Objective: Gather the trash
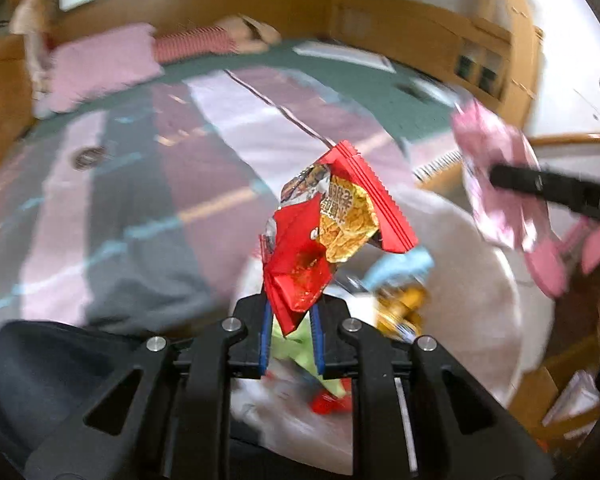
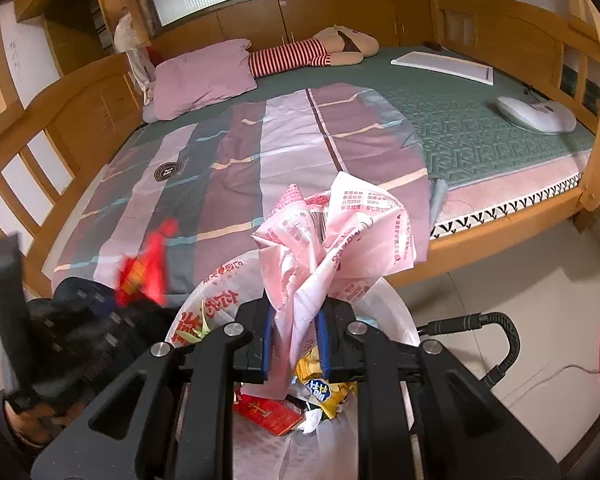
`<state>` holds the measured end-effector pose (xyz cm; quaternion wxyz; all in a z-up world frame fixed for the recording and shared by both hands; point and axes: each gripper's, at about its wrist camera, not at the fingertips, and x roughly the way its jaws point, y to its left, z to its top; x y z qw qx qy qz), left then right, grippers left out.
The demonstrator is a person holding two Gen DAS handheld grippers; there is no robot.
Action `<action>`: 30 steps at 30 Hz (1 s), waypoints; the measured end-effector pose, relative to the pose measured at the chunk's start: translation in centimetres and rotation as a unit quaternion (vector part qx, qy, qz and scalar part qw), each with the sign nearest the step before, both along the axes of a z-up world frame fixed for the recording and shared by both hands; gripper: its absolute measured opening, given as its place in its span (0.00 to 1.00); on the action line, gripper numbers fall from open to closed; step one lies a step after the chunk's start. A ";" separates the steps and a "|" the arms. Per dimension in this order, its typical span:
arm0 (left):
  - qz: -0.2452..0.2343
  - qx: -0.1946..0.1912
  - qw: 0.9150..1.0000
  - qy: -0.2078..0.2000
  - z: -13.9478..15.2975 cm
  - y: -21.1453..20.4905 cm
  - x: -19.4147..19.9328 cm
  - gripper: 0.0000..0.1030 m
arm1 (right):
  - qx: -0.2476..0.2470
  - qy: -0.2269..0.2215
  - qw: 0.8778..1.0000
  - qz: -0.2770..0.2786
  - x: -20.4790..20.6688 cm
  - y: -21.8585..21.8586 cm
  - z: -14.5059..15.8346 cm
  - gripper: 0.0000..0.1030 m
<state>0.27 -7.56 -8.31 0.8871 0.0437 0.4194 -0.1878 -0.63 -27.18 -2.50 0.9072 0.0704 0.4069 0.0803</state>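
The left gripper (image 1: 290,316) pinches the bottom corner of a red snack wrapper (image 1: 332,236) between its blue-padded fingers (image 1: 266,332). The wrapper stands up and leans right, its long axis rising from the pinch to a serrated top edge; it is crinkled glossy foil, red with a yellow printed panel. Just below and beyond the fingers lies the open mouth of a white-lined trash bag (image 1: 460,248), with yellow, green and red scraps blurred inside.

The right gripper (image 2: 296,328) clamps the gathered neck of a pink printed wrapper (image 2: 336,232), thin crumpled film that fans upward and outward like a bloom, its long axis near vertical. Directly under these fingers sits the same trash bag (image 2: 400,320), translucent plastic with red lettering, holding a red packet (image 2: 268,414) and a yellow packet (image 2: 324,388).

Beyond the bag's far rim spreads a striped bedcover (image 2: 240,152) on a green mat (image 2: 480,128), framed by wooden bed rails (image 2: 40,120). A pink pillow (image 2: 204,76) and a striped plush doll (image 2: 312,54) lie far back. Open tile floor (image 2: 520,300) lies to the right.
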 end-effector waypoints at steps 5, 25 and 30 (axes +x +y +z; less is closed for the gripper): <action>-0.013 -0.009 0.999 0.045 -2.0 -1.1 0.2 0.45 | 0.004 0.009 1.000 -0.001 -0.4 -0.5 -0.8 0.18; 0.191 0.090 0.949 -0.233 10.0 2.6 -3.9 0.97 | 0.028 -0.118 0.992 -0.033 -4.8 0.9 4.0 0.94; 0.209 0.067 0.947 -0.234 13.7 3.4 -5.4 0.97 | -0.002 -0.216 0.976 -0.037 -6.9 1.0 7.6 0.97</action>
